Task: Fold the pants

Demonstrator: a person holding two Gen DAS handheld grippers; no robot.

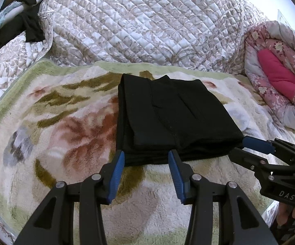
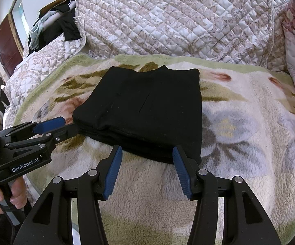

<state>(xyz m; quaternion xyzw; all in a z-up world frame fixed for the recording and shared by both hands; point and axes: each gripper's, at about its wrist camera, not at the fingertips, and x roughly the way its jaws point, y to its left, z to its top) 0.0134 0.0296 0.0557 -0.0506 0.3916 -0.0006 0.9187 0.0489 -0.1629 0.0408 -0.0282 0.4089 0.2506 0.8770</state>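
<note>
Black pants (image 1: 174, 118) lie folded into a thick rectangle on a floral fleece blanket (image 1: 55, 122). My left gripper (image 1: 146, 156) is open, its blue-padded tips straddling the near left edge of the stack without pressing it. At the near right corner my right gripper (image 1: 240, 146) comes in from the side. The right wrist view shows the same pants (image 2: 147, 106), with my right gripper (image 2: 147, 151) open across their near edge. My left gripper (image 2: 70, 125) sits at the pants' left corner, held by a hand (image 2: 14, 196).
A quilted floral bedspread (image 1: 139, 24) is heaped right behind the blanket. A pink floral quilt (image 1: 276, 69) is bundled at the right. Dark clothes (image 1: 30, 24) lie at the back left. A brown door (image 2: 6, 42) stands far left.
</note>
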